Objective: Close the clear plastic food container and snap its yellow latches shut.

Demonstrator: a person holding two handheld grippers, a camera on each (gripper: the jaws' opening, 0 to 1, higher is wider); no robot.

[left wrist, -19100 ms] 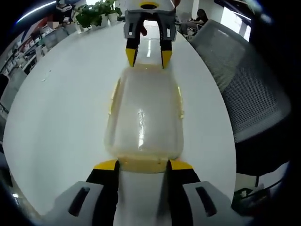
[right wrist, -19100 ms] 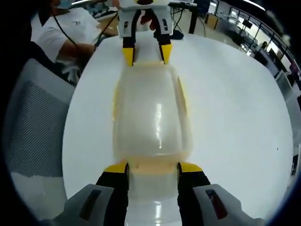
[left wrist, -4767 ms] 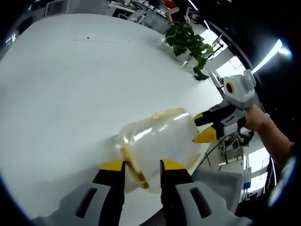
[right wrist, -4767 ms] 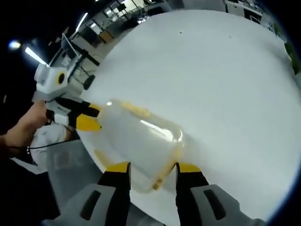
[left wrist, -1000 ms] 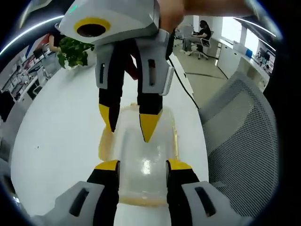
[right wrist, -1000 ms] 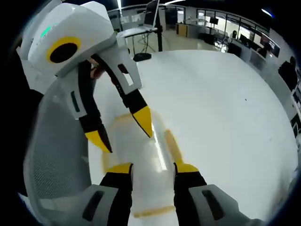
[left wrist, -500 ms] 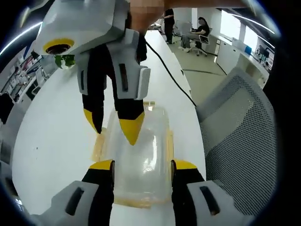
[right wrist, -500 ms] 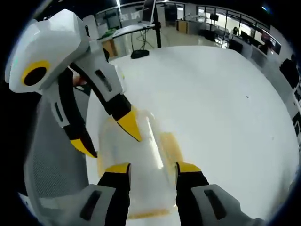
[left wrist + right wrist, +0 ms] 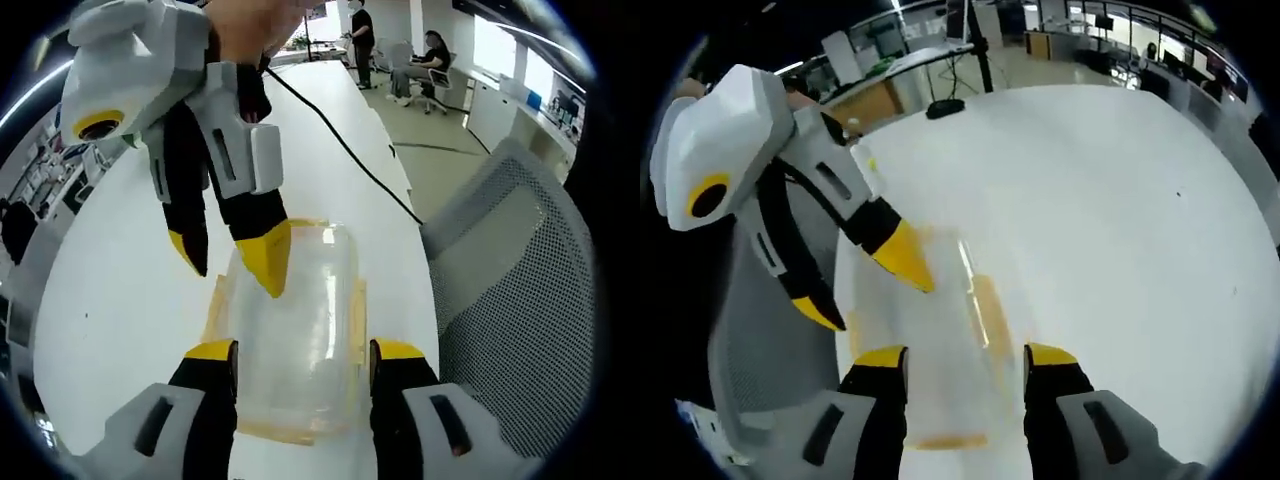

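Item: clear plastic food container [image 9: 295, 330], lid seated, lying flat on the white table [image 9: 120, 290] close to the edge where a mesh office chair [image 9: 520, 290] stands. Position relative to left gripper [image 9: 300, 350]: directly ahead and below, between the spread jaws, long axis running straight away along the jaws' line; near short end just beyond the tips. Left gripper state: wide open, holding nothing, tips flanking the container's long sides without clear contact. Right gripper [image 9: 232, 255] in the left gripper view: descends from the far side, jaws parted and empty, one yellow tip over the lid's far half, the other outside the long side toward the table's middle. In the right gripper view the container [image 9: 940, 340] is blurred beneath the open right gripper [image 9: 965, 360], with the left gripper [image 9: 865, 285] entering opposite. Yellow latches [image 9: 358, 312]: strips along both long sides; whether snapped down cannot be told. Judgement: both grippers are about equally near, approaching from opposite short ends.
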